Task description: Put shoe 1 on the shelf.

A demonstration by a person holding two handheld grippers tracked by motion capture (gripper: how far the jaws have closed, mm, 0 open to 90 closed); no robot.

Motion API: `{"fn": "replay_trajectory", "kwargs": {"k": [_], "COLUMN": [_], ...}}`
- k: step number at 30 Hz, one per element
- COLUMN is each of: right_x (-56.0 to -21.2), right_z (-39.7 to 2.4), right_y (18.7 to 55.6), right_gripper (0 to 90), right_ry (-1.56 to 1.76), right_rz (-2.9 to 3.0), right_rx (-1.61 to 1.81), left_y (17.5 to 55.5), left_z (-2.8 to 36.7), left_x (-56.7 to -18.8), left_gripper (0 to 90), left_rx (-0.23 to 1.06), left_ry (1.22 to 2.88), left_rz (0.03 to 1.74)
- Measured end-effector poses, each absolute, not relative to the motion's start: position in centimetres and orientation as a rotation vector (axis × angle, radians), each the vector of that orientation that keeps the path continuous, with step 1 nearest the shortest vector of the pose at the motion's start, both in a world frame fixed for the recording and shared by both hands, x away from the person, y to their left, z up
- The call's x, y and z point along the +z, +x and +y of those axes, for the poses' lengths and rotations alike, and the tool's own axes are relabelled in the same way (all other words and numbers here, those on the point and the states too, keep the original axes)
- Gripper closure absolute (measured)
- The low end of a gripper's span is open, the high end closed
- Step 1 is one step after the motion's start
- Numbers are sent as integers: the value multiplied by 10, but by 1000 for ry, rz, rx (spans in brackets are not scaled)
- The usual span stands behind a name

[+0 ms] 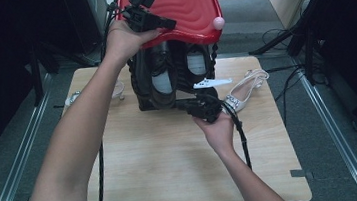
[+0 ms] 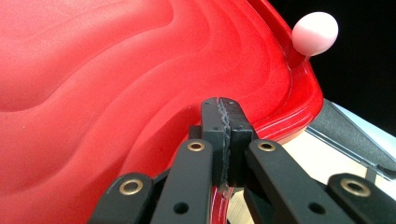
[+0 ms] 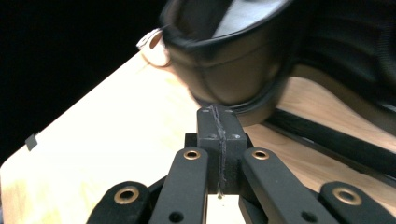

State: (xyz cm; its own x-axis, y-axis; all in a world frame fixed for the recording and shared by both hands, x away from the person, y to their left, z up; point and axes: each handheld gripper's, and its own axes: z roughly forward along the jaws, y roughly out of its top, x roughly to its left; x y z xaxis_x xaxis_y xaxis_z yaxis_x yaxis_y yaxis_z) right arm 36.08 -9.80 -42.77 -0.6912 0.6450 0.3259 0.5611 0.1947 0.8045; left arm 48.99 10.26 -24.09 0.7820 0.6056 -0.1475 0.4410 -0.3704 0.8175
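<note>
Up at the far edge of the wooden tabletop stands a black shoe case with its red wavy lid swung up, a pale pink knob on the lid's right corner. Inside stand two black shoes on end, heels toward the person, the long axis of each running away from the near edge; the left black shoe is the closer to the action. The left gripper sits at the lid's near rim, jaws pressed fully together; in the left gripper view a red edge runs just below the tips, but I cannot tell whether it is pinched or merely propped. The right gripper, likewise closed tight and holding nothing, lies low on the tabletop just in front of the case, pointing straight at that shoe's heel, which looms directly ahead and just above the tips, so the right hand is much the nearer. A white strappy sandal lies toward the right edge, another pale sandal toward the left. No brand, label or writing is legible anywhere.
</note>
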Motion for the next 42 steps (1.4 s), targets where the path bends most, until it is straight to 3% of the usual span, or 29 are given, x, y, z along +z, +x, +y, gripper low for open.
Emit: {"fn": "replay_trajectory", "kwargs": {"k": [27, 42], "right_x": [-415, -404], "right_z": [-56, -33], "right_y": [372, 408], "right_gripper": [900, 900], "right_ry": [1119, 1182], "right_rz": [2405, 2374], "right_rx": [1486, 1495], "left_y": [489, 489], "left_z": [103, 103], "left_x": [-241, -241], "left_gripper": [898, 898], "left_rx": [226, 228], "left_ry": [2018, 2016], "left_rz": [782, 783]}}
